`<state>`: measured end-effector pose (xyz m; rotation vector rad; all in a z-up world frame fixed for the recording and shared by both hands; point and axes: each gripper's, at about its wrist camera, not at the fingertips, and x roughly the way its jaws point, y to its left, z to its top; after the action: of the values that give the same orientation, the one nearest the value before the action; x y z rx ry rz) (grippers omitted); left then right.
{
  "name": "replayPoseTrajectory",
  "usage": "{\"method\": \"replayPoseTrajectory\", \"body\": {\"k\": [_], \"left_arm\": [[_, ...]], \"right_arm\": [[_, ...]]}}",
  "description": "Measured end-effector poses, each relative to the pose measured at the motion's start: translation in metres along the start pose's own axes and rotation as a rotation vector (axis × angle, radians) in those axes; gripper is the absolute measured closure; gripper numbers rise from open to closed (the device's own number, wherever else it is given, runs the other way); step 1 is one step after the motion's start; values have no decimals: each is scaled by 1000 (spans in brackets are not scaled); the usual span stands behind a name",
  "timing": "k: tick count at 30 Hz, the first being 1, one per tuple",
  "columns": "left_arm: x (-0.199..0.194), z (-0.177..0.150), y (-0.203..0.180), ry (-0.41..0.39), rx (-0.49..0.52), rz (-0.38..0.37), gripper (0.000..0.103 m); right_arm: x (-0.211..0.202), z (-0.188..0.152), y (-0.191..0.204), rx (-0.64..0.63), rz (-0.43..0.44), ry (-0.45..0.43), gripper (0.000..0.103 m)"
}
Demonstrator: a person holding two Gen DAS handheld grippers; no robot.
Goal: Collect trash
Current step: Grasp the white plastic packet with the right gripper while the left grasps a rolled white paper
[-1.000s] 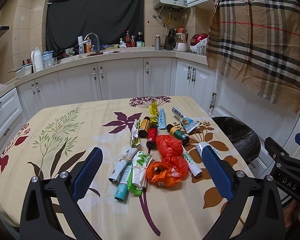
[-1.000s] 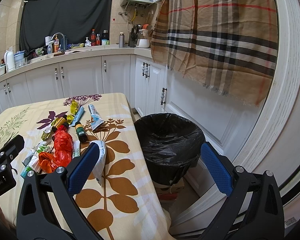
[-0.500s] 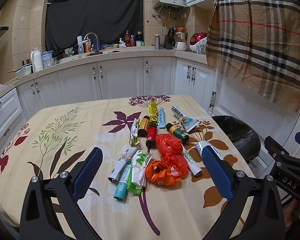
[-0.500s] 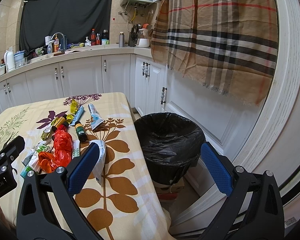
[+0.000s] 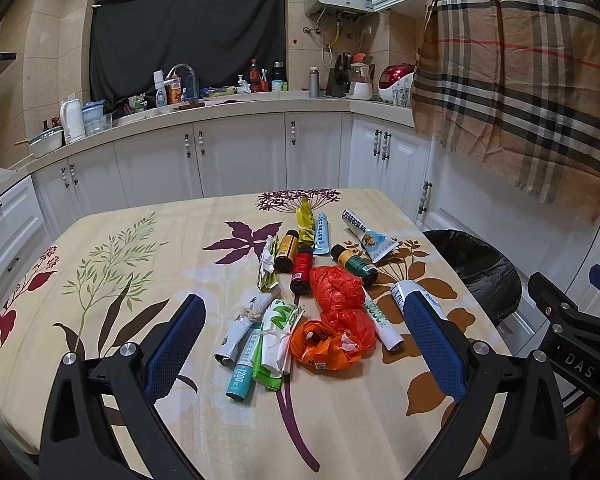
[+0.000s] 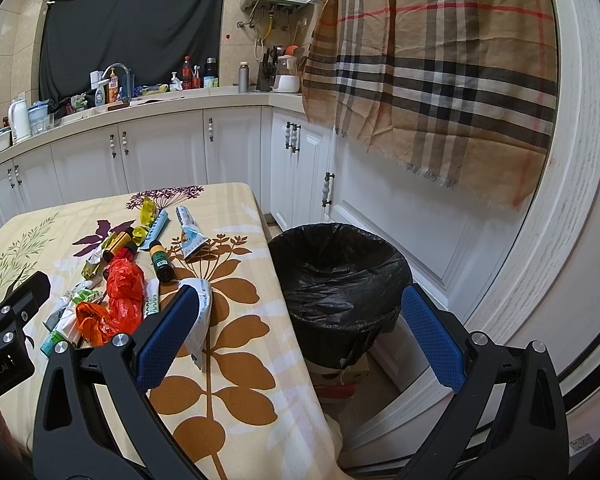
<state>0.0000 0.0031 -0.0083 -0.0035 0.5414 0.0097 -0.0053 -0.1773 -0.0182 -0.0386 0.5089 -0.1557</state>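
Trash lies in a pile on the flowered tablecloth (image 5: 140,264): crumpled orange plastic bags (image 5: 338,320), small bottles (image 5: 302,266), tubes (image 5: 366,230), and rolled wrappers (image 5: 278,340). My left gripper (image 5: 304,344) hovers open above the near end of the pile, its blue pads either side of it, holding nothing. In the right wrist view the same pile (image 6: 124,292) lies at left. My right gripper (image 6: 300,336) is open and empty over the table's right edge, facing a black-lined trash bin (image 6: 340,268) on the floor.
White kitchen cabinets (image 5: 240,156) and a cluttered counter (image 5: 204,98) run behind the table. A plaid cloth (image 6: 440,68) hangs over the right-hand cabinets above the bin. The bin (image 5: 476,268) stands just beyond the table's right edge, resting on a box (image 6: 340,372).
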Motion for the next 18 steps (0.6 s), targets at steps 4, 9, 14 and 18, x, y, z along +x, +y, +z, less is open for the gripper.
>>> {"method": "replayPoseTrajectory", "body": {"k": [4,9,14,18], "left_arm": [[4,-6,0,10,6,-3,6],[11,-7,3,33,16,-3,6],[19,-12,15,73,-3,2,6],[29,-15,29,113,-29,17,7]], "right_arm": [[4,-5,2,-2,4,11,4],[10,-9,6,-7,18,23,4],[18,-7,10,-12,29,43,4],[24,-9,14,-14,36,56,4]]}}
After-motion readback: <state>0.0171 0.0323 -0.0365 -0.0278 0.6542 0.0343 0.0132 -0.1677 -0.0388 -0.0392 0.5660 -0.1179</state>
